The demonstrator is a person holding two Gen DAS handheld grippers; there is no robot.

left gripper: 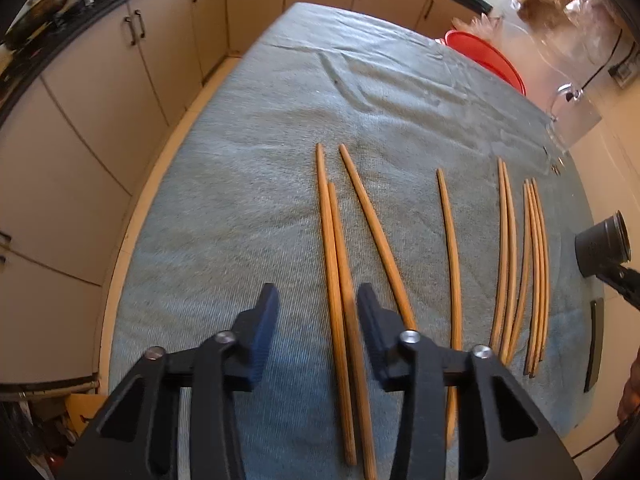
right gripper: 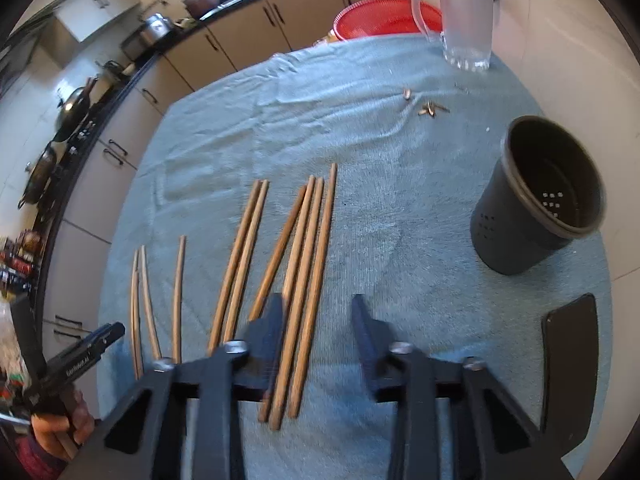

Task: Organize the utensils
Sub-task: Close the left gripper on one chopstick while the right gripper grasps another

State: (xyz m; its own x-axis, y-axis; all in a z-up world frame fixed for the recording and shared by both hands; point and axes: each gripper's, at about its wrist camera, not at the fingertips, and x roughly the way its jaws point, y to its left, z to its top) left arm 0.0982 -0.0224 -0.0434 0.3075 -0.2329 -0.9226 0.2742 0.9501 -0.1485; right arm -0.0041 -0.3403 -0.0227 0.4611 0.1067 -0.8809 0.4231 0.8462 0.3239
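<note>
Several wooden chopsticks lie side by side on a blue-green towel. In the left wrist view my left gripper is open just above the towel, its jaws straddling the near ends of the leftmost pair of chopsticks. In the right wrist view my right gripper is open, its jaws straddling the rightmost group of chopsticks. A dark grey utensil holder stands empty at the right. The left gripper also shows in the right wrist view.
A clear glass pitcher and a red basin stand at the far end of the table. Small metal bits lie near the pitcher. A flat black object lies at the near right. Kitchen cabinets run along the left.
</note>
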